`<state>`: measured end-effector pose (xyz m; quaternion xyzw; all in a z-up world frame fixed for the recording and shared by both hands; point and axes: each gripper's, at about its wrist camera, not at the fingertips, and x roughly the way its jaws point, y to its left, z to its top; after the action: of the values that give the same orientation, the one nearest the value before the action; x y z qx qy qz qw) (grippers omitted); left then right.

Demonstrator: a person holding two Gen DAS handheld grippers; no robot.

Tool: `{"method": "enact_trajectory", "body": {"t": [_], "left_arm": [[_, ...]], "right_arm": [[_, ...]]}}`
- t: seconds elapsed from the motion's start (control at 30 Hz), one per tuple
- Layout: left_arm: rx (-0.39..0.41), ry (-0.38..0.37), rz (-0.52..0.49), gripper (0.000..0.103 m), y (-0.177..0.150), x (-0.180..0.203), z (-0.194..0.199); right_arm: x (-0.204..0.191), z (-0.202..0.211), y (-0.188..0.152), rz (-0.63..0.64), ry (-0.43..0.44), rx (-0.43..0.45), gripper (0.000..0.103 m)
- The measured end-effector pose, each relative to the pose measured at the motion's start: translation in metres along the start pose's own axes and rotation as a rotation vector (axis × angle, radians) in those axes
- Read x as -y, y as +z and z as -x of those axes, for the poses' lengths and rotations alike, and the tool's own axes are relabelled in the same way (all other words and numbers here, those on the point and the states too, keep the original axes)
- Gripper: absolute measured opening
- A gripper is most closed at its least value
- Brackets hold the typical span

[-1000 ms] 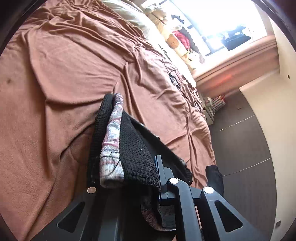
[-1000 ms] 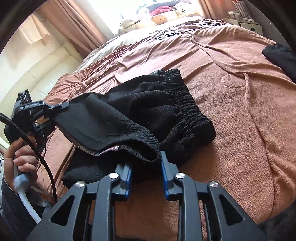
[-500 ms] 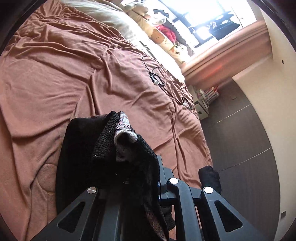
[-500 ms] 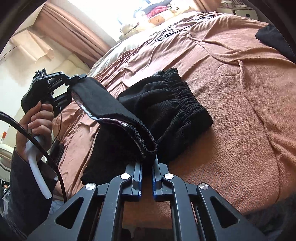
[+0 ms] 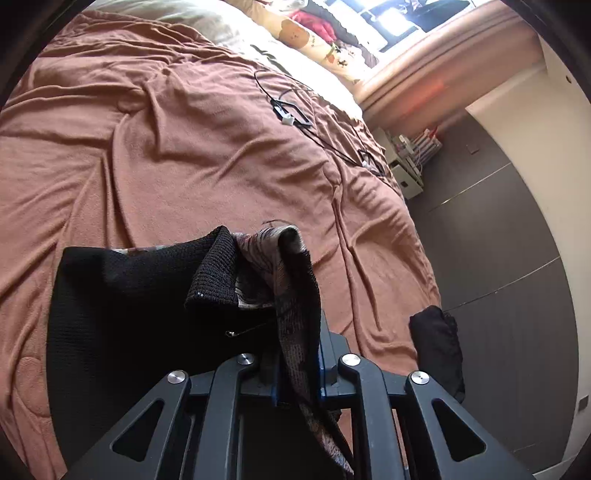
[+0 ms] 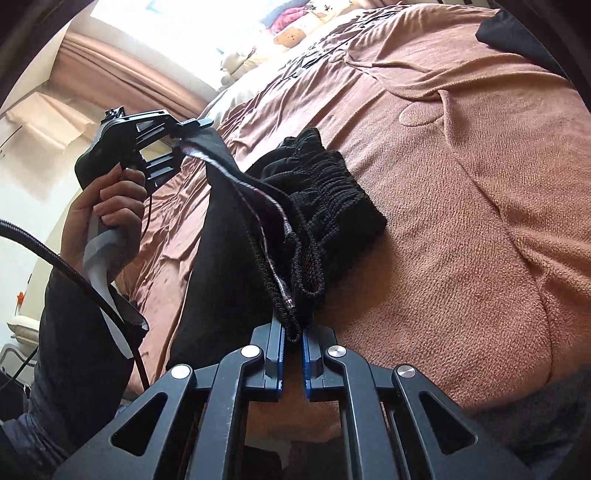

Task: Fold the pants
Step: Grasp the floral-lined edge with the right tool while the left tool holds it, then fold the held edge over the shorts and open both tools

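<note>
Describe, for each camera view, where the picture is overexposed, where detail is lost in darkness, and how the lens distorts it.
Left wrist view: the window is blown out white, the black pants lose their weave in shadow, and the bedspread bulges, ringed by dark fisheye corners. Right wrist view: the window glares white, the pants read near-solid black, and the bed edge curves.

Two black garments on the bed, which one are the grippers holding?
The knit pants with the elastic waistband and patterned lining, held by both the left gripper and right gripper. The other black garment lies untouched at the bed's edge.

bare blanket [image 5: 155, 147] beyond pants [image 5: 122, 295] — cables [image 5: 291, 110] far side, dark garment [image 5: 437, 343] at edge.
</note>
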<state>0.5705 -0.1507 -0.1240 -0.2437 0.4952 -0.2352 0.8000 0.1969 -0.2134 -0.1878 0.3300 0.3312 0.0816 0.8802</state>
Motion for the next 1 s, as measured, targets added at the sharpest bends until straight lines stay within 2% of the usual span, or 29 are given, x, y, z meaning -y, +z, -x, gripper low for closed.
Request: {"method": "enact_trajectory", "body": {"t": [0.03, 0.07, 0.1, 0.13, 0.3, 0.53, 0.67, 0.77, 0.87, 1.0], "left_arm": [[-0.009, -0.005, -0.005, 0.038, -0.001, 0.002, -0.004], [-0.014, -0.011, -0.014, 0.045, -0.003, 0.004, -0.007], [-0.013, -0.010, -0.023, 0.057, -0.006, 0.006, -0.008], [-0.012, -0.004, -0.031, 0.064, -0.008, 0.007, -0.008], [-0.022, 0.031, -0.022, 0.065, -0.019, -0.005, 0.001], [-0.016, 0.093, -0.043, 0.065, -0.045, -0.036, 0.038], [-0.007, 0.127, -0.054, 0.065, -0.063, -0.054, 0.062], [-0.001, 0.140, -0.072, 0.065, -0.076, -0.063, 0.077], [0.012, 0.162, -0.103, 0.069, -0.088, -0.066, 0.091], [0.036, 0.199, -0.176, 0.085, -0.102, -0.063, 0.105]], "right_arm": [[0.002, -0.001, 0.000, -0.006, -0.004, -0.002, 0.004], [0.004, -0.001, 0.000, -0.013, -0.004, -0.004, 0.004], [0.005, -0.001, 0.001, -0.018, -0.001, -0.005, 0.004], [0.007, -0.002, 0.001, -0.023, 0.001, -0.007, 0.004], [0.011, -0.003, 0.001, -0.039, 0.001, -0.013, 0.004], [0.023, -0.003, 0.000, -0.098, 0.005, -0.018, 0.004], [0.015, -0.001, -0.001, -0.068, -0.024, -0.036, 0.004], [0.009, 0.003, -0.001, -0.066, -0.057, -0.042, 0.009], [0.005, 0.015, 0.001, -0.064, -0.108, -0.003, 0.016], [-0.007, 0.033, 0.002, -0.018, -0.197, 0.069, 0.017]]}}
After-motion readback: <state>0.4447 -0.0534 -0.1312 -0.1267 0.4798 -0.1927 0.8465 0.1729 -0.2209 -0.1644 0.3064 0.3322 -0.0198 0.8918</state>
